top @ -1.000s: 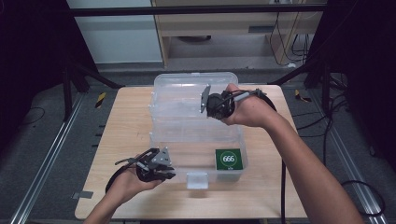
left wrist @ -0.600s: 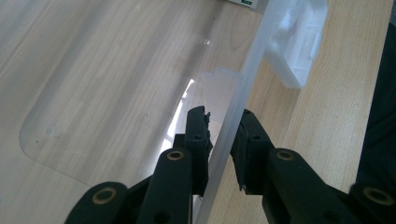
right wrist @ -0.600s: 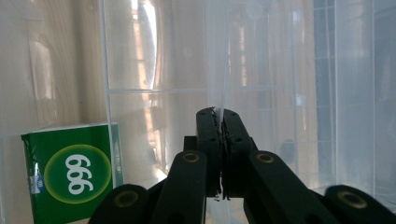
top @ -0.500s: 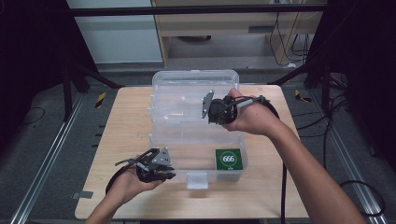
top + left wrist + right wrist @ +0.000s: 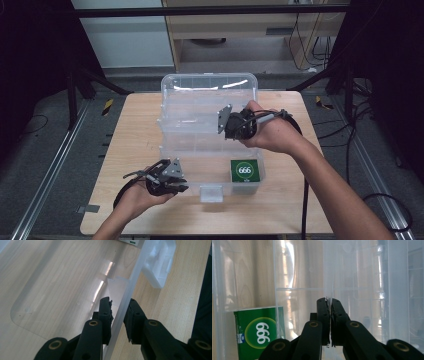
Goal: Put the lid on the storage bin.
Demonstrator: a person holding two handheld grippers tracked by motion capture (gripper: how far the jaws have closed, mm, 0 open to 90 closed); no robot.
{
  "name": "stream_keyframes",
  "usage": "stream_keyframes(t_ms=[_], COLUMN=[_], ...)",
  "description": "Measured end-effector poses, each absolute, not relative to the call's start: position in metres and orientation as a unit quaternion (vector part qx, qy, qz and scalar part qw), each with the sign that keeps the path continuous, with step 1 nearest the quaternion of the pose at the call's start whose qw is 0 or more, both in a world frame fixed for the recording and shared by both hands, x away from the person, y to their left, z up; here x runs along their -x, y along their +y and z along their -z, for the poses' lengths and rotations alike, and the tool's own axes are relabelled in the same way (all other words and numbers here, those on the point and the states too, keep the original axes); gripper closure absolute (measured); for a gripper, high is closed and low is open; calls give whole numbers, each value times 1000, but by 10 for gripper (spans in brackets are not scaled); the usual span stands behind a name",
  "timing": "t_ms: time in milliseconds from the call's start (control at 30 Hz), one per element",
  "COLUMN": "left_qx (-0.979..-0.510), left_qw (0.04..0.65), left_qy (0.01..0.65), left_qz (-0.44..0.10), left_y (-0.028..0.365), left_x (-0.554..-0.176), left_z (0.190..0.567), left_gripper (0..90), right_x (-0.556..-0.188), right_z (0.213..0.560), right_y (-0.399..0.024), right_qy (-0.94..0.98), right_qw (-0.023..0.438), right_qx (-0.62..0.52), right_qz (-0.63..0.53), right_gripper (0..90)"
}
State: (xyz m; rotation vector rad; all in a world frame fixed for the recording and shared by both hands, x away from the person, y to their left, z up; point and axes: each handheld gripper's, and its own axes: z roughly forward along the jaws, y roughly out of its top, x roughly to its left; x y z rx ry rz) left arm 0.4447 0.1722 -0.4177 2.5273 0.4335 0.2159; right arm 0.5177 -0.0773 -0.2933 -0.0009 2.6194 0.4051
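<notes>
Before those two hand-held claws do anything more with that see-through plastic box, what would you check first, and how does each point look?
1. Left gripper straddles the front wall of the clear plastic tiered box: ok.
2. Its pads pressing that wall: cannot tell.
3. Right gripper shut on a thin clear tray edge: ok.
4. Green carton with white numerals sits in the bottom compartment, away from both grippers: ok.
5. White front latch hangs free: ok.
6. Box fully on the wooden table: ok.

clear plastic box [image 5: 200, 130]: 1 | green packet [image 5: 244, 170]: 1 | grippers: 2
</notes>
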Motion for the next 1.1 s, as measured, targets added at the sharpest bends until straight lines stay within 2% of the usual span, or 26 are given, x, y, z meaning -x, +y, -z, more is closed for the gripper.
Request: stream_keyframes(t_ms=[1100], left_qx=[-941], left_qw=[282], left_qy=[164], left_qz=[-90], left_y=[172], left_x=[-443], left_z=[419], left_gripper=[754], right_x=[-492], right_z=[301], right_y=[-82], right_qy=[950], right_qw=[264], right_qx=[9], right_qz=[-166], right_gripper=[860])
